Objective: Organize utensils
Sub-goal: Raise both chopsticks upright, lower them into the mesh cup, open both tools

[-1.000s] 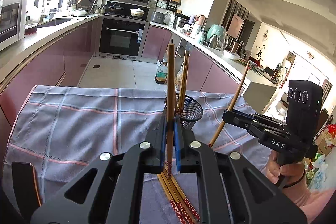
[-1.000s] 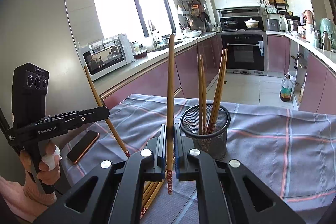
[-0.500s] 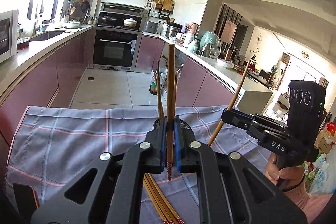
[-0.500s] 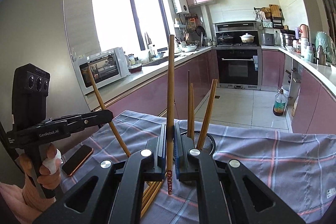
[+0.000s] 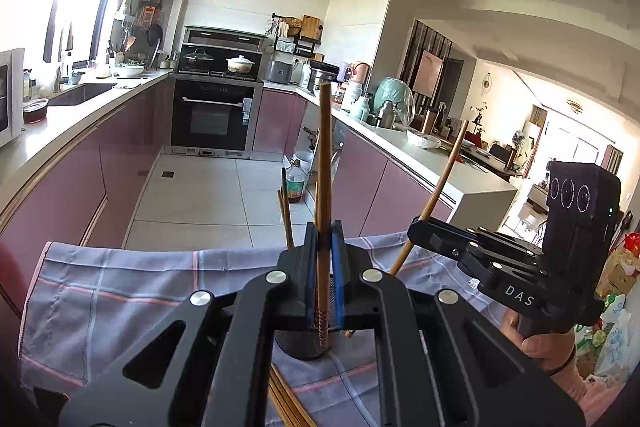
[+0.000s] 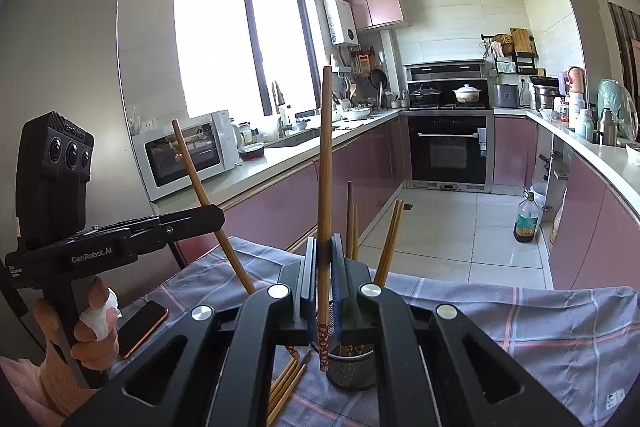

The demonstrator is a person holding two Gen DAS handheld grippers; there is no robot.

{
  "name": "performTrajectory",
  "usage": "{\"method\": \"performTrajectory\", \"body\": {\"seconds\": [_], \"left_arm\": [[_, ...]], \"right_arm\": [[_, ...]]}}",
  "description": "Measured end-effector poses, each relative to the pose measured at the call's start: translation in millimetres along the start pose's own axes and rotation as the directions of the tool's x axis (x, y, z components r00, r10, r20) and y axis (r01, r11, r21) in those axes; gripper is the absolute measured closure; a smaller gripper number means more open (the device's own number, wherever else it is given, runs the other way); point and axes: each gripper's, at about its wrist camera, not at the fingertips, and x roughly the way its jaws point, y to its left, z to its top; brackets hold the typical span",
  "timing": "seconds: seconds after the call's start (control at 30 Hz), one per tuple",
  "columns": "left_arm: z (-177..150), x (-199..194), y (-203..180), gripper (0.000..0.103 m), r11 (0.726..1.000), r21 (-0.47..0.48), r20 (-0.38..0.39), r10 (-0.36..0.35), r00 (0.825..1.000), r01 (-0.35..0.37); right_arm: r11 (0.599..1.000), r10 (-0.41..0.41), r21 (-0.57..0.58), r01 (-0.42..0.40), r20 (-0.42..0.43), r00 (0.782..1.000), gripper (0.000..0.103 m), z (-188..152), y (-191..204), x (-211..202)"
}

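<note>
My left gripper (image 5: 323,259) is shut on a wooden chopstick (image 5: 324,187), held upright, its patterned tip over the black mesh holder (image 5: 300,343). My right gripper (image 6: 323,267) is shut on another upright chopstick (image 6: 325,167), its red patterned tip just above the same holder (image 6: 352,367). Several chopsticks (image 6: 390,243) stand in the holder. Loose chopsticks (image 6: 286,383) lie on the cloth beside it, also in the left wrist view (image 5: 286,403). Each gripper shows in the other's view, the right one (image 5: 416,227) and the left one (image 6: 216,217).
A grey checked cloth (image 5: 120,291) covers the table. A phone (image 6: 140,327) lies on the cloth near the left hand. Kitchen counters, an oven (image 5: 212,119) and a microwave (image 6: 184,155) stand beyond the table edge.
Both grippers have moved in over the mesh holder and tilted up, so the holder now sits close beneath the chopstick tips. Both still hold their chopsticks.
</note>
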Motion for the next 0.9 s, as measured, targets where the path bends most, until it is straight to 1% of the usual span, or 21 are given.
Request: {"method": "performTrajectory", "body": {"seconds": [0.17,0.27,0.37,0.5,0.63,0.73,0.9], "left_arm": [[12,4,-5,0.095,1.0,0.01,0.026,0.011,1.0,-0.011],[13,14,-5,0.095,0.999,0.02,0.019,0.025,1.0,-0.025],[14,31,-5,0.095,0.999,0.019,-0.017,0.031,0.999,-0.031],[4,54,-3,0.095,0.999,0.028,-0.088,0.04,0.995,-0.037],[-8,74,1,0.095,0.997,0.047,-0.165,0.061,0.984,-0.054],[-17,90,7,0.095,0.997,0.062,-0.225,0.066,0.972,-0.053],[-25,108,13,0.095,0.996,0.068,-0.28,0.067,0.958,-0.049]], "right_arm": [[1.0,-0.018,0.013,0.018,0.014,1.0,0.098,7,-7,6],[0.999,-0.031,0.024,0.031,0.008,0.999,0.098,8,-11,15],[0.999,-0.04,0.028,0.041,-0.016,0.999,0.098,5,-15,24],[0.998,-0.054,0.027,0.056,-0.074,0.996,0.098,-2,-18,38],[0.997,-0.066,0.029,0.071,-0.154,0.986,0.098,-13,-22,52],[0.996,-0.068,0.034,0.077,-0.211,0.975,0.098,-19,-26,61],[0.996,-0.065,0.046,0.081,-0.284,0.957,0.098,-26,-30,78]]}}
